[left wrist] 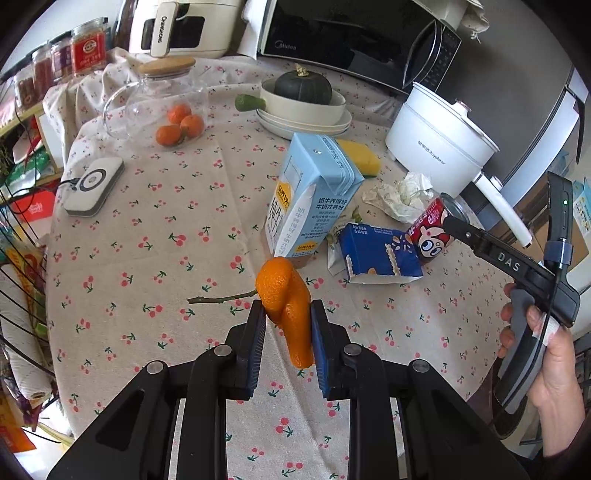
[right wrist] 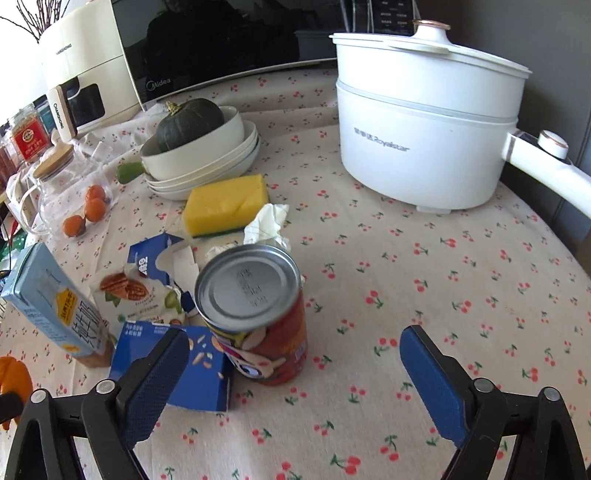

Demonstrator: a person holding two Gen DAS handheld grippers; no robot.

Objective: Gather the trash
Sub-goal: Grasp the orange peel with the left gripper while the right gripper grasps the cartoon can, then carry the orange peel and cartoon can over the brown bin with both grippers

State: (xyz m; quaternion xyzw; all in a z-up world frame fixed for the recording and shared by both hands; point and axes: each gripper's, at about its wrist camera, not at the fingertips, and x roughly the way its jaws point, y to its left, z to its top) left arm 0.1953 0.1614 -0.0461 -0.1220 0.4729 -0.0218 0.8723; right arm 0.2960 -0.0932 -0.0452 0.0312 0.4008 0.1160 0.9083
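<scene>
My left gripper (left wrist: pixel 287 314) is shut on a piece of orange peel (left wrist: pixel 286 299) and holds it above the cherry-print tablecloth; the peel also shows at the left edge of the right wrist view (right wrist: pixel 13 376). My right gripper (right wrist: pixel 291 354) is open, its jaws on either side of an upright red can (right wrist: pixel 258 306), not touching it. The can (left wrist: pixel 432 229) stands beside a torn blue box (left wrist: pixel 380 254), a light blue milk carton (left wrist: pixel 310 199), a snack wrapper (right wrist: pixel 136 299) and crumpled tissue (left wrist: pixel 399 195). A bare twig (left wrist: pixel 221 298) lies on the cloth.
A white electric pot (right wrist: pixel 424 122) stands at the back right. A yellow sponge (right wrist: pixel 225 205), stacked bowls with a green squash (right wrist: pixel 192 123), a glass jar (left wrist: pixel 162 99), several tangerines (left wrist: pixel 181 123), a microwave (left wrist: pixel 351 33) and a small white device (left wrist: pixel 94 184) are around the table.
</scene>
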